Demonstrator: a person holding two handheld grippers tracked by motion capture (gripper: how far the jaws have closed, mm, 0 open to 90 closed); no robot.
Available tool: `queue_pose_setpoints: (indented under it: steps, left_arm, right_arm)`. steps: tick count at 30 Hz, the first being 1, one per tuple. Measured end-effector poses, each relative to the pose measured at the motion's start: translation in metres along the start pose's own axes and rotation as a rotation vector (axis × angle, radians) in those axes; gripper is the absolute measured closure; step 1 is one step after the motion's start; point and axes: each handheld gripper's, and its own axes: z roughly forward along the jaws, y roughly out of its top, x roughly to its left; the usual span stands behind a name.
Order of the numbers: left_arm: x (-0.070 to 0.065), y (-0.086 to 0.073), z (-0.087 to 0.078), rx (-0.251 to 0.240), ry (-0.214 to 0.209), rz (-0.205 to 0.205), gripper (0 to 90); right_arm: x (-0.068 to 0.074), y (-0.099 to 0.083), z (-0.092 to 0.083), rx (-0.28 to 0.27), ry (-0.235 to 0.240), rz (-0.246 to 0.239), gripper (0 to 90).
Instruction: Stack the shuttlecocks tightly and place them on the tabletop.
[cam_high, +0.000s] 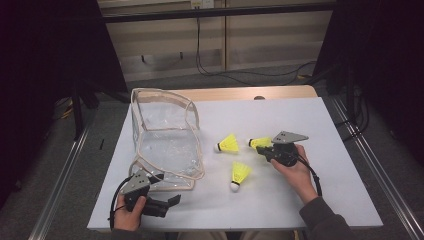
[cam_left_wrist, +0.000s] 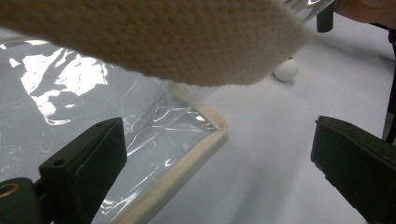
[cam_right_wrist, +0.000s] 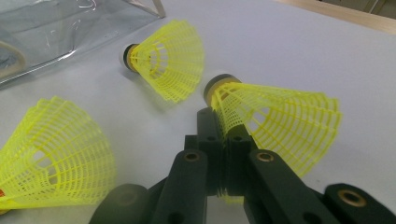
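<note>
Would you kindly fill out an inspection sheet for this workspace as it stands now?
Surface: white table top, bare wood at its far edge.
Job's things: three yellow shuttlecocks; one pinched by its skirt, two lying loose. Clear bag with beige trim, open.
Clutter: nothing seen.
Grippers: right gripper shut on the skirt; left gripper open by the bag's corner.
Cables: gripper leads; more cables on the floor beyond.
Surroundings: dark curtains, metal rails.

I count three yellow shuttlecocks on my table: one (cam_high: 228, 143) nearest the bag, one (cam_high: 259, 142) at my right gripper (cam_high: 265, 150), one (cam_high: 239, 175) closer to me. One clear bag (cam_high: 165, 137). Two grippers, the left gripper (cam_high: 170, 202) included.
</note>
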Motion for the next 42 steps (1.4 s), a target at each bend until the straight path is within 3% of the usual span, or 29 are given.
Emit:
queue_pose_setpoints:
  steps: [42]
  left_arm:
    - [0.0,0.0,0.0,0.002,-0.001,0.006,3.2]
  right_arm:
    - [0.005,0.008,0.012,0.004,0.029,-0.031,88.4]
